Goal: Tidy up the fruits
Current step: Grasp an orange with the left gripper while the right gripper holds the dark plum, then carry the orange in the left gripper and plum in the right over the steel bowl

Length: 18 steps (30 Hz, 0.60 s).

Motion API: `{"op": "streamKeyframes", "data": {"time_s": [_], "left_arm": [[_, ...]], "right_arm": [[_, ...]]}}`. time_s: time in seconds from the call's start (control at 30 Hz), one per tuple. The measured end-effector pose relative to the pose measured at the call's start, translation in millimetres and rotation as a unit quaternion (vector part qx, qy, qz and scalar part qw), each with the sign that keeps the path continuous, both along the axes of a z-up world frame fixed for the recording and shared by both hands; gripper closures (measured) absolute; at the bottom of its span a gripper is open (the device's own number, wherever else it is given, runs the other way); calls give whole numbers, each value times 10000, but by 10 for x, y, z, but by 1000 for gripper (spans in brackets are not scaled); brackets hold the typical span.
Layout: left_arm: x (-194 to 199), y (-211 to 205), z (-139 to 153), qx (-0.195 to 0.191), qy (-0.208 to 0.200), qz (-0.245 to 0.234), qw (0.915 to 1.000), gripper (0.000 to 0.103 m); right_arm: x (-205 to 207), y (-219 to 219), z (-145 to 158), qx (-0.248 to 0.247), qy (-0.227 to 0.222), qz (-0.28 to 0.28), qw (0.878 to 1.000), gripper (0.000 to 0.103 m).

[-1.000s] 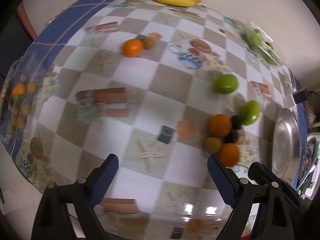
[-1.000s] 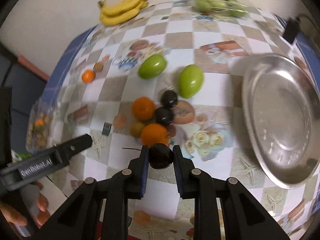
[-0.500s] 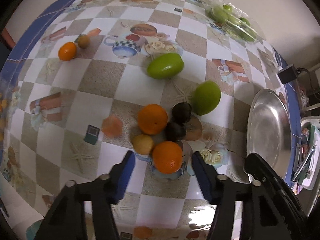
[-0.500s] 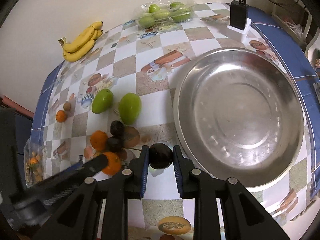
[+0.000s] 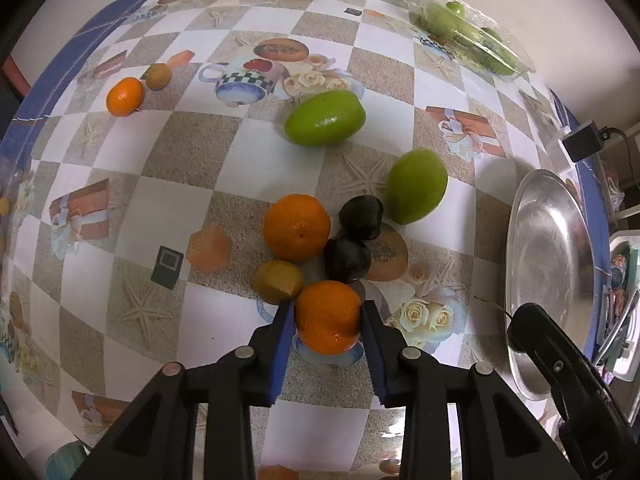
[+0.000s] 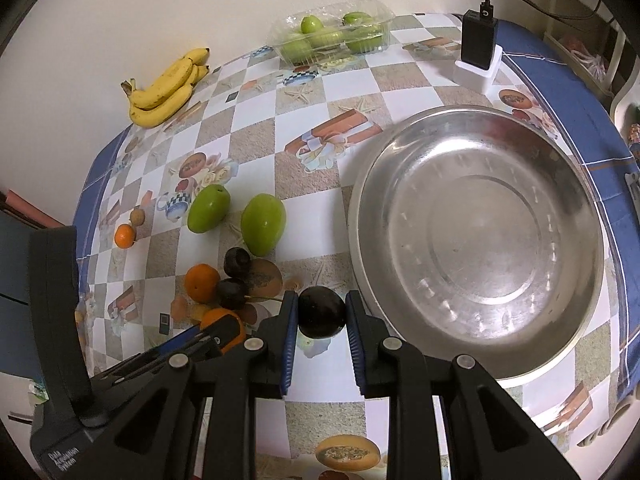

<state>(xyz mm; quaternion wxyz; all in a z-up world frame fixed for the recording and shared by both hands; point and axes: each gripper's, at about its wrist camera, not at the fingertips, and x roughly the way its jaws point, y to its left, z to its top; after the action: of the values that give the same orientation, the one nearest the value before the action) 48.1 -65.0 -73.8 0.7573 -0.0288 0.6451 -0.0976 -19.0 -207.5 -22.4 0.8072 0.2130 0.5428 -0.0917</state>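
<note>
Jaws closing on an orange (image 5: 327, 317) for the left gripper (image 5: 327, 334); right gripper (image 6: 322, 314) clamps a dark plum (image 6: 322, 311) beside the empty steel bowl (image 6: 476, 236). Nothing sorted yet!

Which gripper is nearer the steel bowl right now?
Right. The right gripper holds a dark fruit beside the bowl rim; the left gripper is closing around an orange, farther off.

Shiny metal bowl (image 6: 476, 240); glossy printed tablecloth (image 6: 304, 120).
</note>
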Motion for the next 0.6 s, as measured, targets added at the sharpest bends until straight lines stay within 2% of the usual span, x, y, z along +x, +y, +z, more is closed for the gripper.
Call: {"op": "streamKeyframes", "data": {"time_s": [0.27, 0.43, 0.6], "left_arm": [[-74, 28, 128, -132, -184, -46, 9997, 68], [-101, -109, 268, -241, -302, -351, 9986, 68], [-100, -450, 395, -368, -408, -751, 9957, 68]], "right_arm": [[4, -25, 9, 40, -46, -17, 10000, 78], [-17, -175, 26, -135, -48, -243, 9996, 78], [-72, -485, -1, -304, 84, -729, 9968, 78]]}}
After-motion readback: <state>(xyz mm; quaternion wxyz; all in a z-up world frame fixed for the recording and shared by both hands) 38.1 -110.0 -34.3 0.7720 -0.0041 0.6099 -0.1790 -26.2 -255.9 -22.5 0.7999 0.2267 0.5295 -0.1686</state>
